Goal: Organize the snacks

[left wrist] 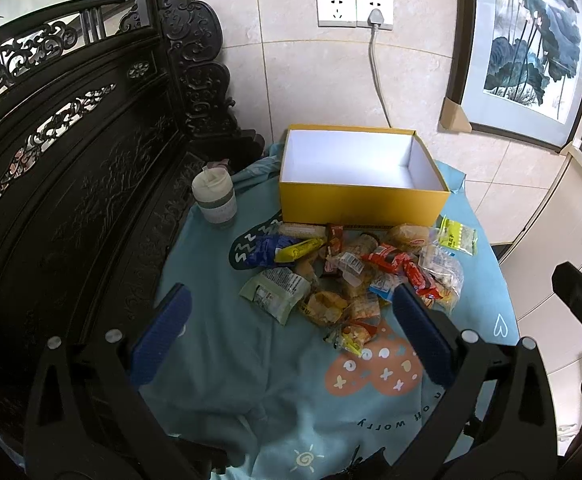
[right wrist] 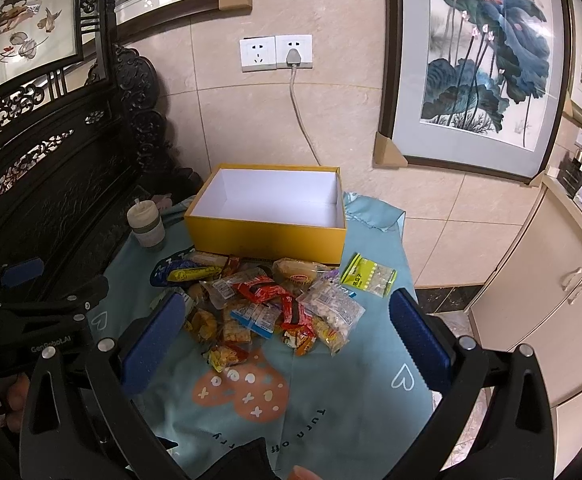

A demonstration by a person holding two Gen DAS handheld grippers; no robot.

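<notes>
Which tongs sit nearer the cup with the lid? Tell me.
Left. The left tongs hang open on the side of the snack pile toward the cup; the right tongs hang open farther right.

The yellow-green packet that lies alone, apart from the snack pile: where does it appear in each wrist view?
Left wrist view: the yellow-green packet lies right of centre, on the blue cloth, beside the near right corner of the yellow box.
Right wrist view: the packet lies right of centre, just below that same corner.
Shared landmark: the open yellow box, empty inside.
</notes>
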